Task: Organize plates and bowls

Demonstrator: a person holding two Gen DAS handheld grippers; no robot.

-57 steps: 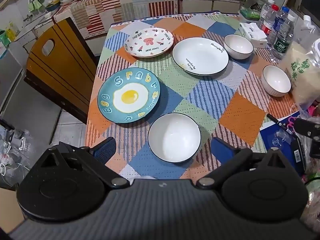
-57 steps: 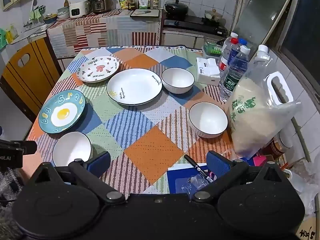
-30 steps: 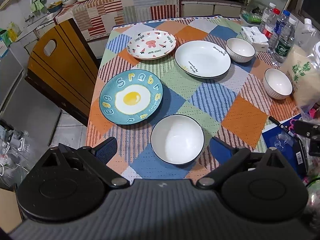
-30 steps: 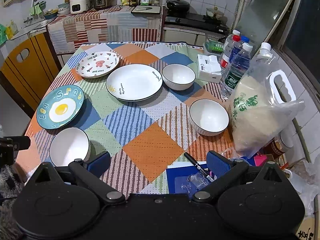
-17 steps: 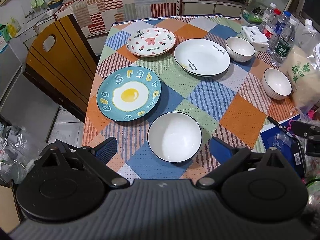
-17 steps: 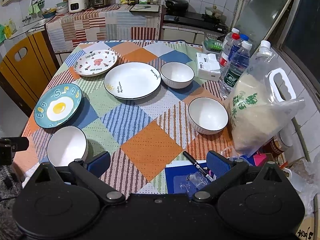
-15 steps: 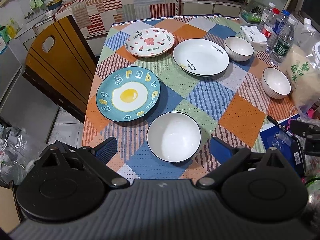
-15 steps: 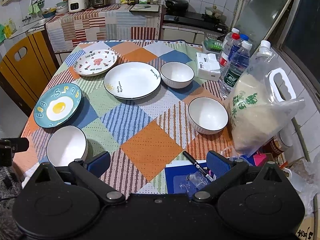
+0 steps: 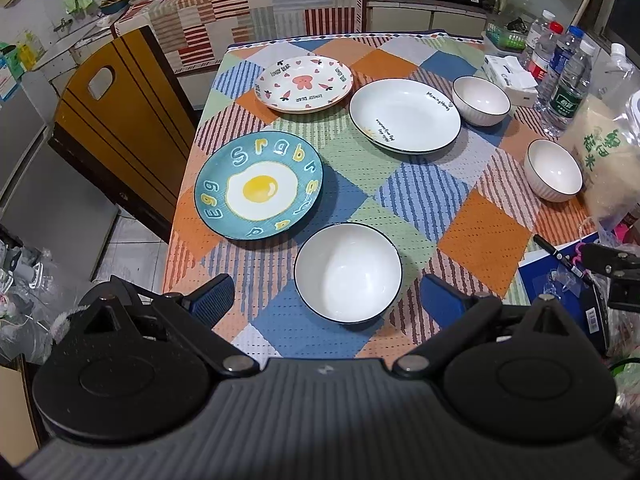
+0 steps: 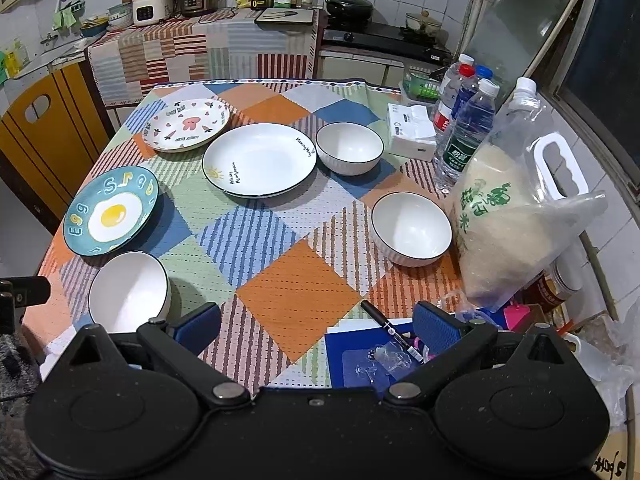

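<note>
- Nothing is being carried yet — the left gripper (image 9: 326, 300) is hovering with its blue-padded fingers wide apart on either side of the near white ceramic bowl with a thin dark rim (image 9: 348, 272), low in the left wrist frame, not touching it.
- The right gripper (image 10: 318, 326) is also standing apart and empty, at the lower centre of its frame, above the patchwork-cloth bench (image 10: 294, 280).
- Judging by this, the sorting is only starting: two more ribbed white bowls (image 10: 349, 147) (image 10: 412, 229) are sitting right of centre, well apart from each other.
- Three plates are lying singly at the left — a teal fried-egg plate (image 9: 259, 185), a cream plate with a pink bear print (image 9: 305, 83), and a plain white deep plate (image 9: 405, 116).
- The next move is likely calling for a pinch on the near bowl's rim; glazed ceramic is slick and hard, so a firm, level grip matters.
- The woven cloth is looking textured, probably steadying the crockery.
</note>
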